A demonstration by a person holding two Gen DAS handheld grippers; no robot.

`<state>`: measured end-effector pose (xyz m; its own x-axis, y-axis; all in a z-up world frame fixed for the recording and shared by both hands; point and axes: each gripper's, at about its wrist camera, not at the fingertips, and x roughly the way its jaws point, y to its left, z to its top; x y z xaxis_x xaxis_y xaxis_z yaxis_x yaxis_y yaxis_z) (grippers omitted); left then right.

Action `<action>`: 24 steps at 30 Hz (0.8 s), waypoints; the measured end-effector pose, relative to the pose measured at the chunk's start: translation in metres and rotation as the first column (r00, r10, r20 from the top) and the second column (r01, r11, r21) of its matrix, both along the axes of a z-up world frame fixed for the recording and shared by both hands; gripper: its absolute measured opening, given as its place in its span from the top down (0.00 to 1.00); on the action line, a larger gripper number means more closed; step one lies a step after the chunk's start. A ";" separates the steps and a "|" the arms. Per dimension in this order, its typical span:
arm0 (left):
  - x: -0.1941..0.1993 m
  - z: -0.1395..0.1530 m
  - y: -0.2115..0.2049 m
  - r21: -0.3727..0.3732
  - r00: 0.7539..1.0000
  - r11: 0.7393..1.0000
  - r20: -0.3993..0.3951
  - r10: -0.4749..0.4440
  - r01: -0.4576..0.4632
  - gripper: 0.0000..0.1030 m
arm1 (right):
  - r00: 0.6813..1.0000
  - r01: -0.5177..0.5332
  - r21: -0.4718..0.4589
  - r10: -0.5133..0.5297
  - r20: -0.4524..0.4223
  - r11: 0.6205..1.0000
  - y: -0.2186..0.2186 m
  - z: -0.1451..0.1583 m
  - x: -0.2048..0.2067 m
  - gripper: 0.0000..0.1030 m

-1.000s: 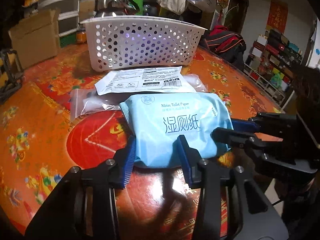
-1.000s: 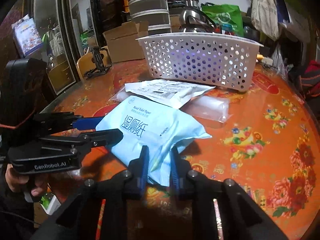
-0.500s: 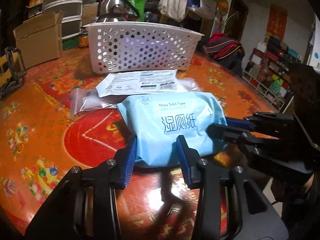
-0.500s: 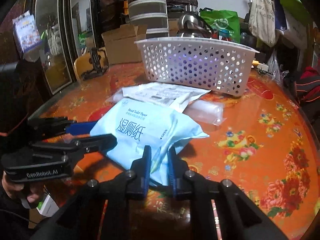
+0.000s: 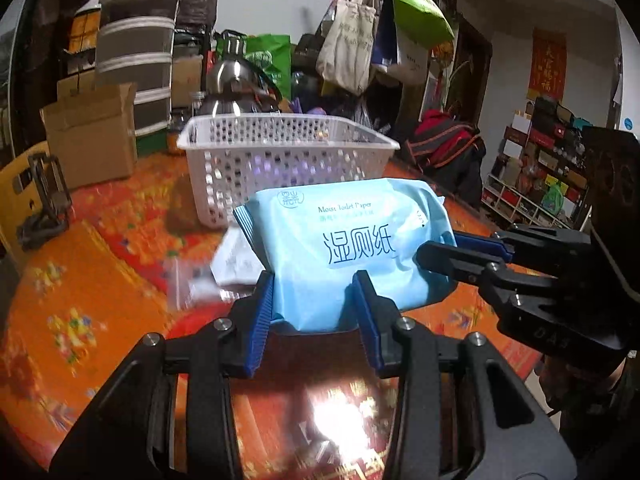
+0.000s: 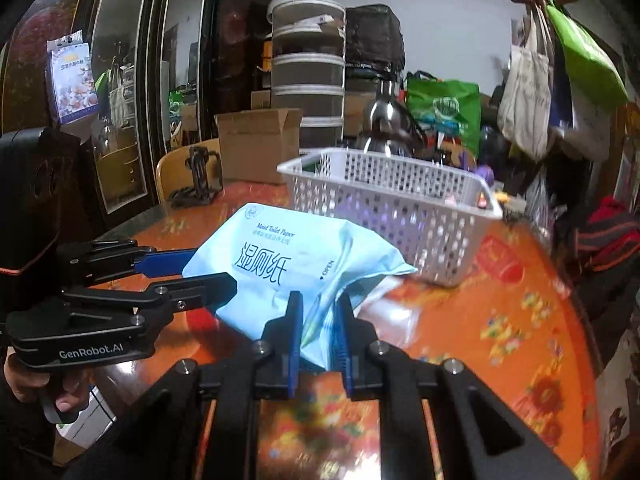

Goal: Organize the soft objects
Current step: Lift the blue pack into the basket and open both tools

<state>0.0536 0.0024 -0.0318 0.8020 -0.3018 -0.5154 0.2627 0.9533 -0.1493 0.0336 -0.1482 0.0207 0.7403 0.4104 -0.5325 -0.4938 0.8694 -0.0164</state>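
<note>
While both tools are clamping the one blue pack (image 5: 352, 240), the left tool (image 5: 316, 300) on its near edge and the right tool (image 6: 318, 320) pinching a corner, the pack is hanging clear above the desk (image 5: 80, 280), short of the basket (image 5: 288, 152). Two flat packets (image 5: 232, 260) (blurred) are lying on the desk, waiting to be sorted, and the one basket is looking mostly empty.

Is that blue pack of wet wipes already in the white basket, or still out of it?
Out. The wipes pack is clamped between the left gripper and right gripper, in front of the basket.
</note>
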 end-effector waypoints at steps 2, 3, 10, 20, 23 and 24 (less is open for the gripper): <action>0.008 0.012 0.002 -0.001 1.000 1.000 0.012 0.007 -0.007 0.64 | 1.000 -0.006 0.007 0.006 0.009 1.000 0.000 0.013 0.012 0.86; 0.013 0.018 0.002 0.000 1.000 1.000 0.021 0.010 -0.010 0.64 | 1.000 -0.007 0.010 0.007 0.012 1.000 0.000 0.017 0.017 0.86; 0.064 0.067 -0.001 0.026 0.997 0.999 0.074 0.037 -0.039 0.64 | 0.998 0.021 0.022 -0.022 0.054 1.000 0.001 0.062 0.071 0.86; 0.177 0.115 0.004 0.031 0.997 0.998 0.059 0.053 -0.055 0.64 | 1.000 0.007 0.004 -0.007 0.020 1.000 0.004 0.086 0.172 0.86; 0.213 0.112 0.009 0.025 0.998 0.998 0.022 0.056 -0.056 0.64 | 1.000 -0.008 0.015 0.008 -0.030 1.000 0.005 0.077 0.205 0.86; 0.225 0.109 0.011 0.024 0.998 0.998 0.004 0.059 -0.059 0.64 | 0.999 -0.010 0.014 0.010 -0.045 1.000 0.006 0.073 0.214 0.86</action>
